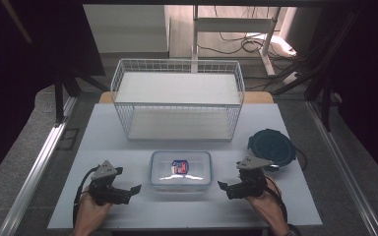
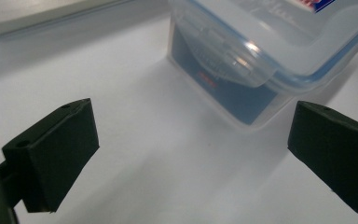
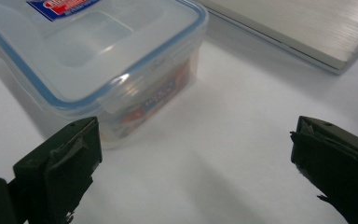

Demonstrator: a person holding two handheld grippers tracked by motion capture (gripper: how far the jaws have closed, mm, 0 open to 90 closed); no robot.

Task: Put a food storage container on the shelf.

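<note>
At the near edge of the table [image 1: 142,216], the person's two hands each hold a pair of tongs. The left tongs [image 1: 128,191] and the right tongs [image 1: 225,187] point inward at each other, with a food box [image 1: 180,170] lying between them and just ahead. Both pairs stand wide open with nothing in them; each gripper view shows bare white table between the two black jaws.

Judging from this, the work is at the approach step. The tongs flank the box but touch nothing yet. The left gripper view shows the left tongs [image 2: 191,154] aimed at one short end of the box [image 2: 270,42], where a clip flap [image 2: 223,56] folds down over the wall. The right gripper view shows the right tongs [image 3: 193,163] aimed at the other short end of the box [image 3: 88,51]. The next move likely calls for bringing each pair of tongs up to its end, either to catch the flaps or to squeeze the box from both sides and lift it.

The box is a clear plastic rectangle with rounded corners. Its lid is on, edged by a blue seal, and carries a blue and red sticker [image 1: 179,166]. A printed label shows through the wall. It looks smooth and may slip.

Farther off to the right lies a dark round lid [image 1: 271,147]. Beyond the box stands a white wire basket [image 1: 177,98] with a pale board in its bottom.
</note>
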